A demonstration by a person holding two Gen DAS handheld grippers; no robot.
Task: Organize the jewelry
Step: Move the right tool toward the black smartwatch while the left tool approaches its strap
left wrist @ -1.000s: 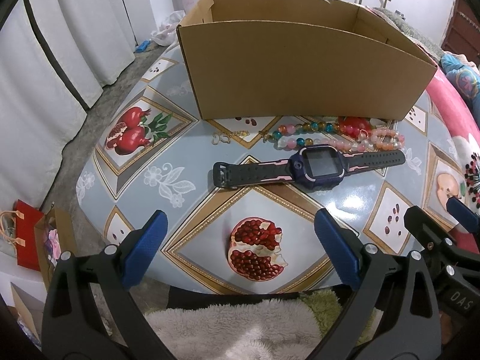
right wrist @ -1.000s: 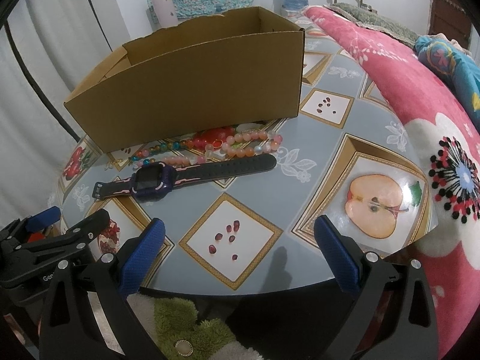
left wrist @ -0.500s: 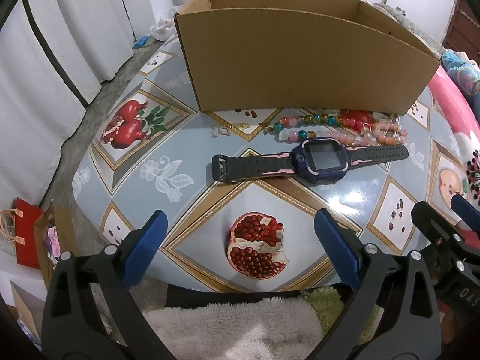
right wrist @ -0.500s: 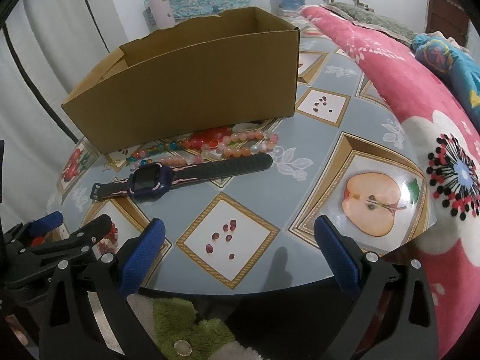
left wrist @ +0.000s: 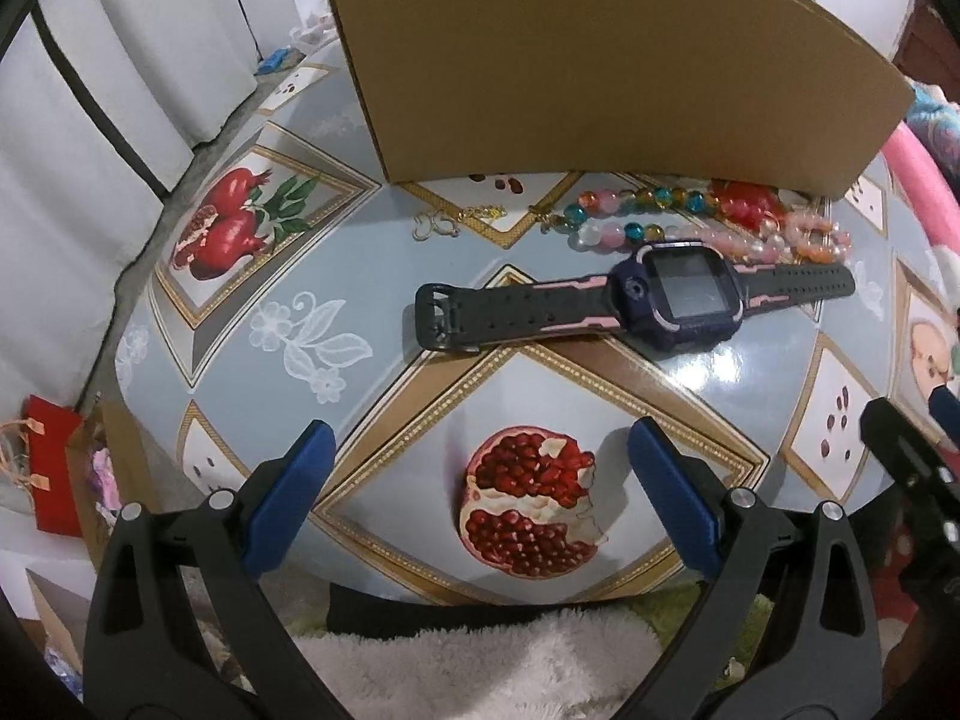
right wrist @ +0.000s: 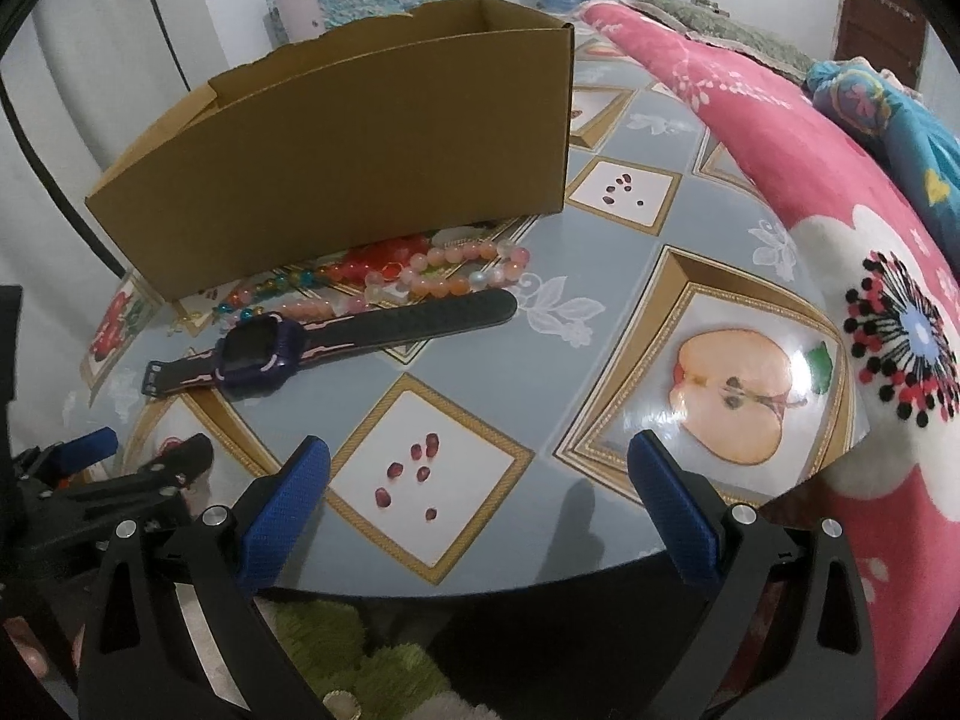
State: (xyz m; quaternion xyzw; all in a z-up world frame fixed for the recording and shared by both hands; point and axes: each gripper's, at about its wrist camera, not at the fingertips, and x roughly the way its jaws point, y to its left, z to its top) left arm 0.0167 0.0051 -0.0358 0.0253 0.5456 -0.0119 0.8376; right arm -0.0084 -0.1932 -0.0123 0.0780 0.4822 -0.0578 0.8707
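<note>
A fruit-patterned tablecloth [left wrist: 288, 312] covers the table, with a pink floral blanket [right wrist: 852, 252] along its right.

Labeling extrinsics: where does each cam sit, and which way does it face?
Left wrist: on the left gripper, facing the watch and box; its open fingers show, right gripper's tip at right edge.
Right wrist: on the right gripper, over the table's right side; open fingers show, left gripper lower left.
Shared: watch, beads, box.
</note>
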